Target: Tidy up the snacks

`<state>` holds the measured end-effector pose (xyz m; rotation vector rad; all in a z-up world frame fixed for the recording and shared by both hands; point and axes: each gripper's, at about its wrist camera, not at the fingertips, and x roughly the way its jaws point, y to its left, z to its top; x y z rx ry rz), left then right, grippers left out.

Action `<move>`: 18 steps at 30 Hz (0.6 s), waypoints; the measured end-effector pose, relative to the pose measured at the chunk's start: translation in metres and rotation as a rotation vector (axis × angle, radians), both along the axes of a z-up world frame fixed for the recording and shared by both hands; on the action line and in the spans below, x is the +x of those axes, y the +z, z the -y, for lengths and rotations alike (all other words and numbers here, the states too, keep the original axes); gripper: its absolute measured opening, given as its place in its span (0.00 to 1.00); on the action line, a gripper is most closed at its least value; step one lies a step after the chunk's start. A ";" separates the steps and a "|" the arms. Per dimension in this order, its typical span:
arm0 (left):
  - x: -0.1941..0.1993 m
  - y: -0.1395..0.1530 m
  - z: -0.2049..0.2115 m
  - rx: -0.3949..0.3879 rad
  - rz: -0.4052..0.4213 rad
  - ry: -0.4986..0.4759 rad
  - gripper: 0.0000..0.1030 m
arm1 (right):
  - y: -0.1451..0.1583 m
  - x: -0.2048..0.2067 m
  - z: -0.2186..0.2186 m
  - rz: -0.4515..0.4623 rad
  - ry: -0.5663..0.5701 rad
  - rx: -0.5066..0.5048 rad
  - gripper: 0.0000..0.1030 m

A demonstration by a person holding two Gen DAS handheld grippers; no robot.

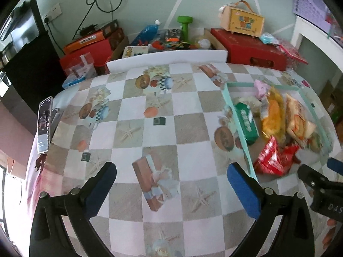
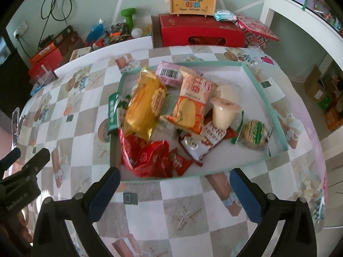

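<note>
Mint-green shallow cardboard tray [image 2: 276, 115] holds the heaped snack packets [image 2: 150, 107], all inside it on the checked tablecloth [image 1: 150, 128]; my right tongs [image 2: 174, 190] and left tongs [image 1: 171, 184] gape empty, so sorting or finished, I can't judge

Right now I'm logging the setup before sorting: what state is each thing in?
Left tool: open, empty, above the tablecloth.
Right tool: open, empty, at the tray's near edge.
Tray: flat on the table, piled with snacks.
Pudding cup: sealed, tilted.
Yellow packet: unopened, lying atop other packets.
Phone: screen lit, at the table edge.
</note>
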<state>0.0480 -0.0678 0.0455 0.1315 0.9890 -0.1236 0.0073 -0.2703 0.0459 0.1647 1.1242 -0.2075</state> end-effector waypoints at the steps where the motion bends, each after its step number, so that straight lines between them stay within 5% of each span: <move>1: -0.004 0.000 -0.001 -0.002 -0.003 -0.002 1.00 | 0.000 -0.003 -0.002 0.000 0.001 -0.001 1.00; 18: -0.042 0.005 -0.014 0.066 0.016 0.053 1.00 | 0.000 -0.036 -0.012 -0.006 0.017 -0.014 1.00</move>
